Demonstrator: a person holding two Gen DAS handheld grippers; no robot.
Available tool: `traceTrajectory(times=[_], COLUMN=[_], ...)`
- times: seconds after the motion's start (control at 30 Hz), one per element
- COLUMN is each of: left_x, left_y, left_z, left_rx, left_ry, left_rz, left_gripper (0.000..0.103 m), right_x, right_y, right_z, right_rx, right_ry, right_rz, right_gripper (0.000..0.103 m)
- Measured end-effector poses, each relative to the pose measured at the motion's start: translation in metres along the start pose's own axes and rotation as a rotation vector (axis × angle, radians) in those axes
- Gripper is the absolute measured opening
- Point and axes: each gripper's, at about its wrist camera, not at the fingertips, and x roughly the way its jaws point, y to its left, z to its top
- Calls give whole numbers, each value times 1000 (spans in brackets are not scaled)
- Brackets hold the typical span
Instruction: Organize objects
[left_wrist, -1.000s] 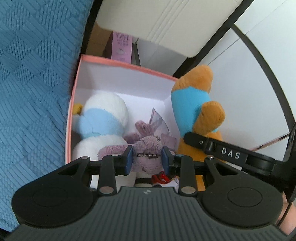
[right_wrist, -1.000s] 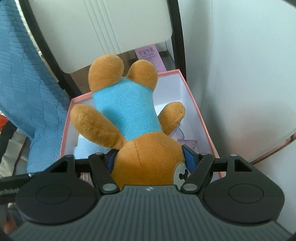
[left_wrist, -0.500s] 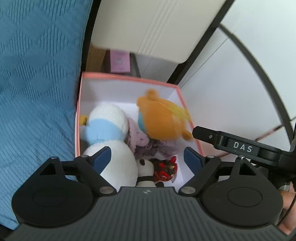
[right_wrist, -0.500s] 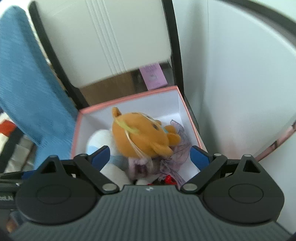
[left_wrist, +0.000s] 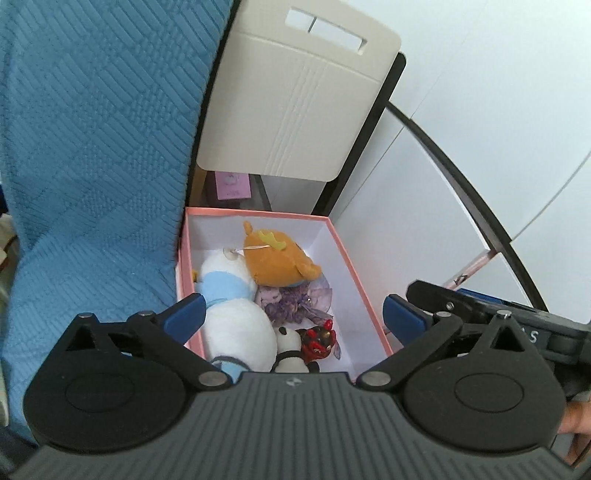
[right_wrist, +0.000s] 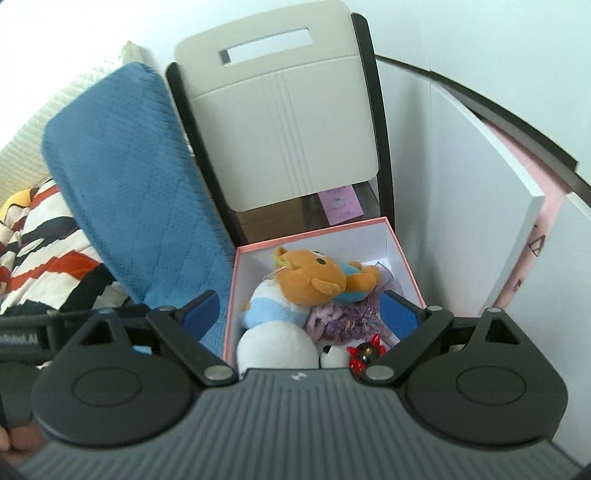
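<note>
A pink box (left_wrist: 343, 254) with white inside walls stands on the floor below both grippers. In it lie an orange bear in a blue shirt (left_wrist: 275, 262), a white and light-blue plush (left_wrist: 236, 317), a purple plush (left_wrist: 291, 302), a small black-and-white toy (left_wrist: 290, 354) and a red and black figure (left_wrist: 317, 338). My left gripper (left_wrist: 293, 314) hangs above the box, its jaws opening wide, with nothing held between them. My right gripper (right_wrist: 300, 311) is also above the box (right_wrist: 314, 230), open and holding nothing. The bear (right_wrist: 310, 275) lies on top of the other toys.
A blue quilted cushion (left_wrist: 92, 147) leans against the box's left side. Behind the box stands a beige chair back (left_wrist: 295, 110) with a pink carton (left_wrist: 232, 184) under it. White cabinet panels (left_wrist: 443, 203) close the right side. Striped cloth (right_wrist: 44, 240) lies far left.
The left gripper let go of the purple plush and the right let go of the orange bear, which dropped into the box. Both grippers opened, rose and drew back.
</note>
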Motion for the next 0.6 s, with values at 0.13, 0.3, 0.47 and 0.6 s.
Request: traceTrajectory(times=[0.13,0.3,0.47,0.6], left_x=[-23,-37,-46,-50], left_y=[4,6,7,5], left_z=[-11,-27,-40,-49], left_rx=[-1,2,4,32], left_ry=[-6,-4,-9,-7], left_rz=[-5,-8,-21,-20], left_gripper=[103,103,103,103], right_x=[-21,-35,-40,-36], right_y=[13,23,26,26], right_z=[-15,-36,-57,-69], right_rx=[15,32,37,52], right_ry=[-7,-13,-8,8], right_rz=[0,-18,-48,-51], right_gripper=[95,95,95,95])
